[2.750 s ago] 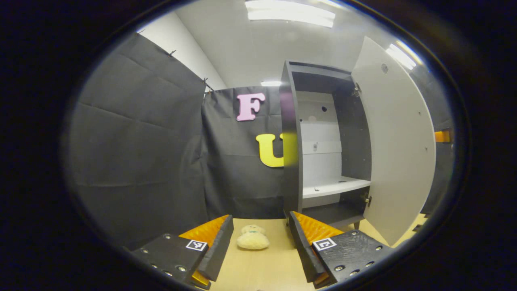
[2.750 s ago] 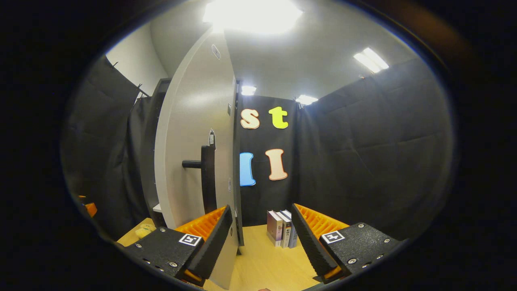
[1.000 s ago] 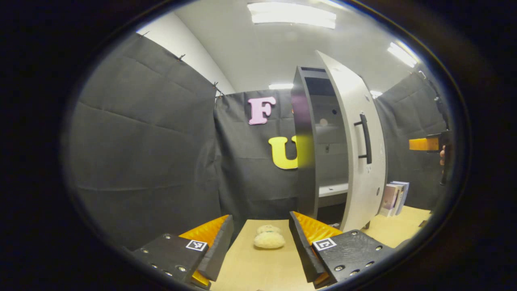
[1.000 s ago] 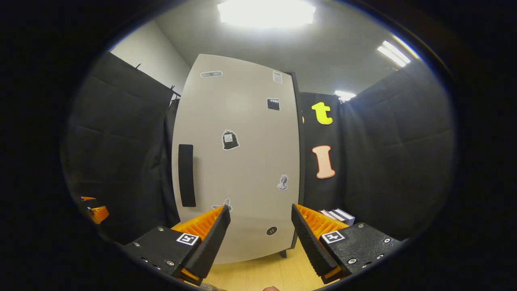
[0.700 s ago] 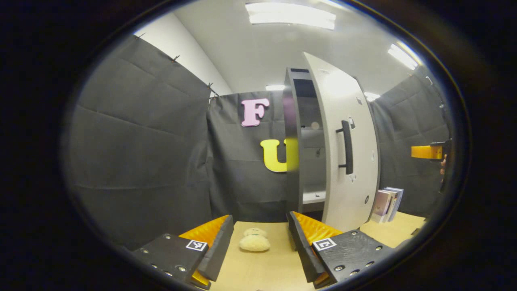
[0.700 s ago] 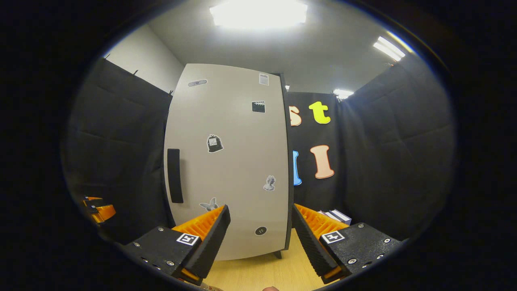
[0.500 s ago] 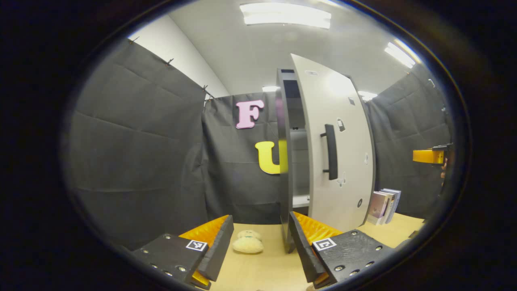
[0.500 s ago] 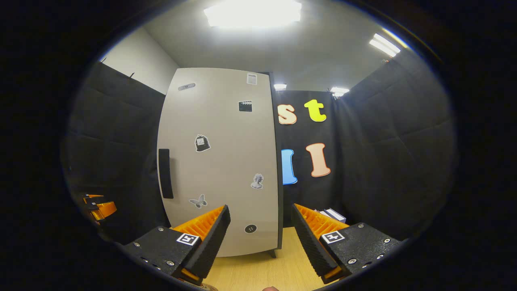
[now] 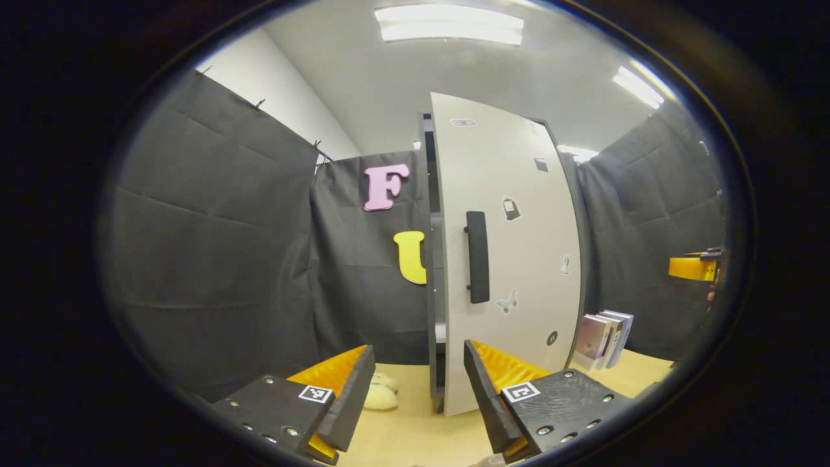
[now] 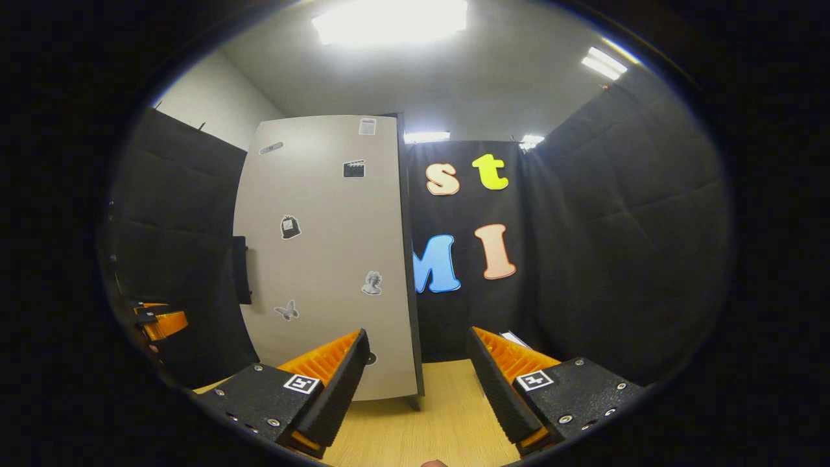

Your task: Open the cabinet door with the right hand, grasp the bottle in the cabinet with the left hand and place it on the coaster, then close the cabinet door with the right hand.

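The tall cabinet's pale door (image 9: 519, 246) stands almost flush with the dark carcass, leaving a narrow slit (image 9: 433, 272) along its left edge. A black bar handle (image 9: 477, 257) sits on the door. My left gripper (image 9: 418, 383) is open and holds nothing, low over the wooden table and a short way in front of the door's foot. In the right gripper view the same door (image 10: 324, 259) with its handle (image 10: 240, 269) is left of centre. My right gripper (image 10: 418, 376) is open and holds nothing, off the door and in front of its hinge side.
A cream plush toy (image 9: 379, 395) lies on the table (image 9: 415, 434) left of the cabinet's foot. Several books (image 9: 603, 334) stand to the cabinet's right. My right gripper (image 9: 694, 267) shows at the far right, my left gripper (image 10: 159, 321) at the far left edge.
The cabinet door has swung from wide open to almost closed. My right gripper followed it round, then came off it. The left gripper stayed low and turned slightly.
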A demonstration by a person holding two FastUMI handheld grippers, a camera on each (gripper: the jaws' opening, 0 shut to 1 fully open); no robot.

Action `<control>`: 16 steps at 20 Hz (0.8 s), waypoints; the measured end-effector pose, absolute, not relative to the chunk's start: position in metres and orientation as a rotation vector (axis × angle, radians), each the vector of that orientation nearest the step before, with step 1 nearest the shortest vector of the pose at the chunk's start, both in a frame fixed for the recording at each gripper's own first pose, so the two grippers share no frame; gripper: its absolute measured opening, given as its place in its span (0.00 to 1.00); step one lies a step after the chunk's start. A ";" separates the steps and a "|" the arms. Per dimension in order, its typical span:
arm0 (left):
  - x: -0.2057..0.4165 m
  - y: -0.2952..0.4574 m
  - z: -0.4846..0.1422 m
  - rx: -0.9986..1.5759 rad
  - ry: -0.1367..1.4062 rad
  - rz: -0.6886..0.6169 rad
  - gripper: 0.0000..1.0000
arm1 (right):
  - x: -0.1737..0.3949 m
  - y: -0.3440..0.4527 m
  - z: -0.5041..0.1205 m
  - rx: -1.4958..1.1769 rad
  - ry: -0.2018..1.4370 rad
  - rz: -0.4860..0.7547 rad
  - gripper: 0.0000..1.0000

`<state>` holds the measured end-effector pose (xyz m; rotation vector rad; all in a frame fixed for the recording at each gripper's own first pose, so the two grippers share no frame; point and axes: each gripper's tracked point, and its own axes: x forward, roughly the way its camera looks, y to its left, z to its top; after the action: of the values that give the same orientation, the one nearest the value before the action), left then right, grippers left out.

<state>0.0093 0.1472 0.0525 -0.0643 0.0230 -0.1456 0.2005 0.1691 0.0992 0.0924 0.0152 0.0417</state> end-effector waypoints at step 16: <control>0.011 0.154 0.056 -0.022 0.015 -0.107 0.76 | 0.206 0.146 0.095 0.098 0.016 0.022 0.94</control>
<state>0.0112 0.1542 0.0555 -0.0218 0.0145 -0.1067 0.2058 0.1464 0.0949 0.0976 0.0162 0.0216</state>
